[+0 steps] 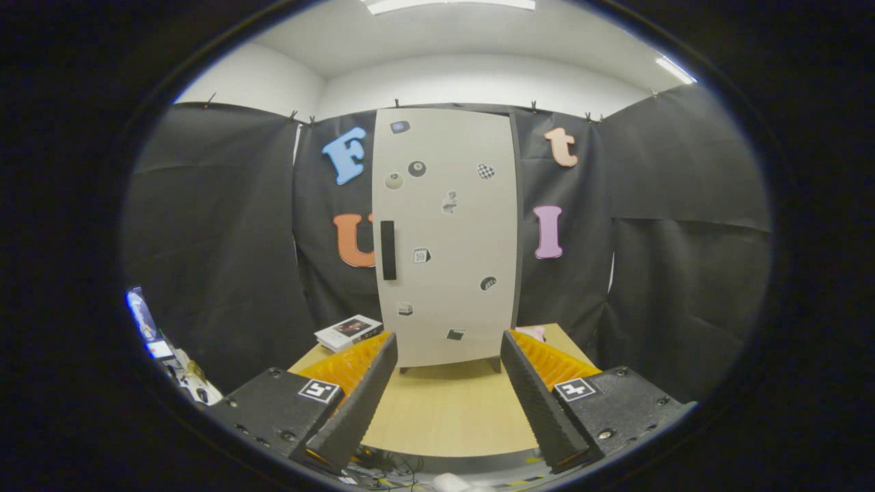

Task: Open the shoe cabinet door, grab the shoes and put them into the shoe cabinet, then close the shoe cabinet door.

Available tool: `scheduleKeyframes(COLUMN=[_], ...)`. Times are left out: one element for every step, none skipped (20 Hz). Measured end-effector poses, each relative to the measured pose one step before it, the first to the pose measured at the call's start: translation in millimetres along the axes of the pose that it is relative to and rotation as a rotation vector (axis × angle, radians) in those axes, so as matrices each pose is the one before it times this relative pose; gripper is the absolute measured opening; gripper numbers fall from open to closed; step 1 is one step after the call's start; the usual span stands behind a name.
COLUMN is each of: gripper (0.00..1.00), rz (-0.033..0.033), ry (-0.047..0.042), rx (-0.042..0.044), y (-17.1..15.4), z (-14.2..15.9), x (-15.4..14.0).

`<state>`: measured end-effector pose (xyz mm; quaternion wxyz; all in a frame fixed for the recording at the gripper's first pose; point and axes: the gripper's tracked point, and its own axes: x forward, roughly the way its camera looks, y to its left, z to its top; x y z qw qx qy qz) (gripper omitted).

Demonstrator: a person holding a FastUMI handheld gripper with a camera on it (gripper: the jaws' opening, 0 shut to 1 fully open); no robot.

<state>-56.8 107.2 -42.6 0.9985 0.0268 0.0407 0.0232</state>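
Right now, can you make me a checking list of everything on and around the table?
Surface: wooden table, bare between the fingers.
Job's things: tall pale cabinet stands at the table's far end, door shut, dark handle on its left side, stickers on the front. Shoes: nothing seen.
Clutter: a flat box left of the cabinet; something pink at its right foot, too hidden to name.
Grippers: gripper open, fingers spread wide over the table, short of the cabinet, holding nothing.
Cables: a tangle below the near table edge.
Surroundings: black cloth walls; a lit screen low on the left.
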Motion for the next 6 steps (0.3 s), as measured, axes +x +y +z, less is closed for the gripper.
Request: scheduleKeyframes(gripper=[0.99,0.99,0.99,0.99,0.99,0.99], rz=[-0.00396,-0.00398,-0.00125,-0.00244,-0.00036,0.00016], ry=[-0.00305,-0.00233,-0.00324,-0.00136,-0.00016,0.00034], rx=[-0.00036,0.00013,0.00009,0.00059,-0.0007,-0.00204], y=[-0.37,-1.98,-1.04,-0.66,-0.16,0.15], z=[0.76,0.83,0.46,0.5,0.09,0.26], x=[-0.47,-1.01,-0.56,0.35,0.79,0.19])
